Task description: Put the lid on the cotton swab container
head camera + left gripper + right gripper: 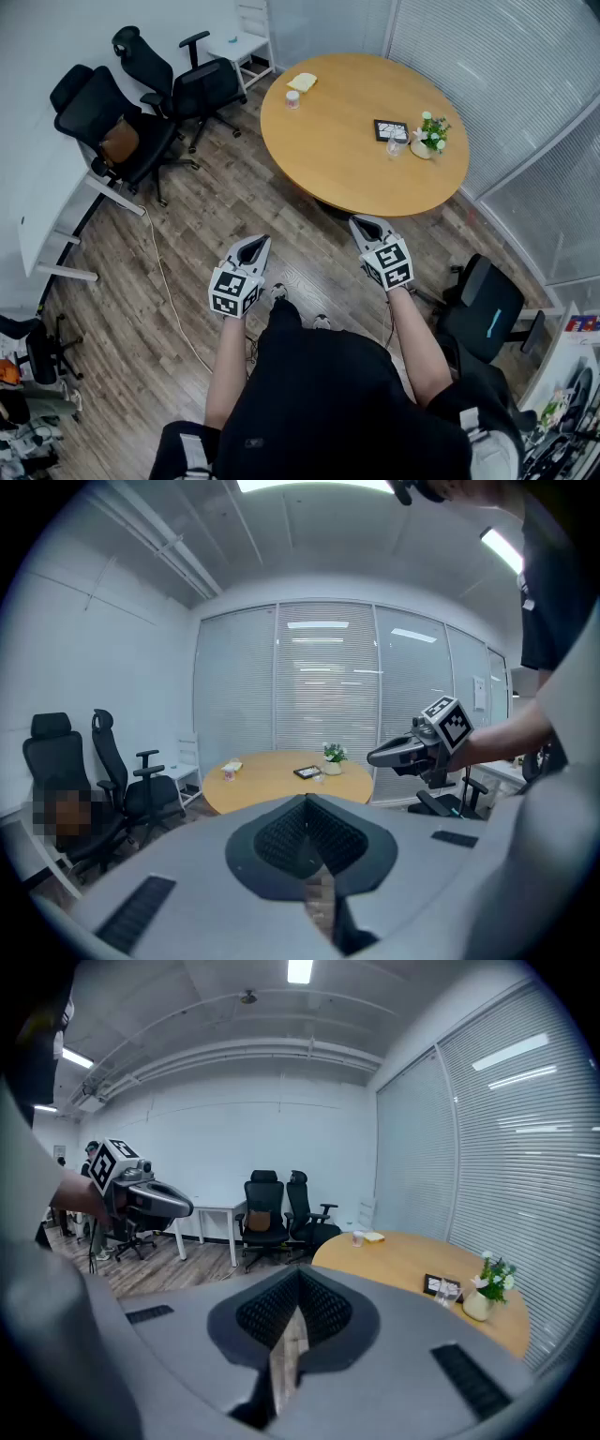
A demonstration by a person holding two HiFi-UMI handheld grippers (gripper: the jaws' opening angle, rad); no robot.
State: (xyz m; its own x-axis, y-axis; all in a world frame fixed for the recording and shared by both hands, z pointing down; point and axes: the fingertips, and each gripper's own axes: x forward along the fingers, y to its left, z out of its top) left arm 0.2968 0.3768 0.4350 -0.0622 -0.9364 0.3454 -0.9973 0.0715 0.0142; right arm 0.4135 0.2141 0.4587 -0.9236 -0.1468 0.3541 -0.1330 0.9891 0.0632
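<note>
Standing figure, seen from above: a person is holding the left gripper (255,242) and the right gripper (364,223) out at waist height over the wooden floor (187,244), both pointing toward the round table (347,178) but stopping short of its near edge. In its own view, the left gripper (307,803) is showing its jaws drawn fully together with nothing between them. The right gripper (300,1274) is likewise holding its jaws together at the tips, clamping nothing; only a sliver of floor is showing behind them.

The cotton swab container (292,97) – a small, pale, upright cylinder – is standing near the far left edge of the table, well apart from both grippers. It is appearing too small to tell whether its lid is on. Just beside it, a flat yellow item (302,82) is lying on the tabletop; what it is cannot be told.

Toward the table's right side, a dark picture frame (391,130), a clear glass (396,146) and a small vase of flowers (429,139) are sitting close together.

Two black office chairs (117,127) are standing left of the table, beside a white desk (47,202), and a third chair (487,305) is sitting at the person's right. A pale cable (169,291) is trailing across the floor – running past the left gripper.
</note>
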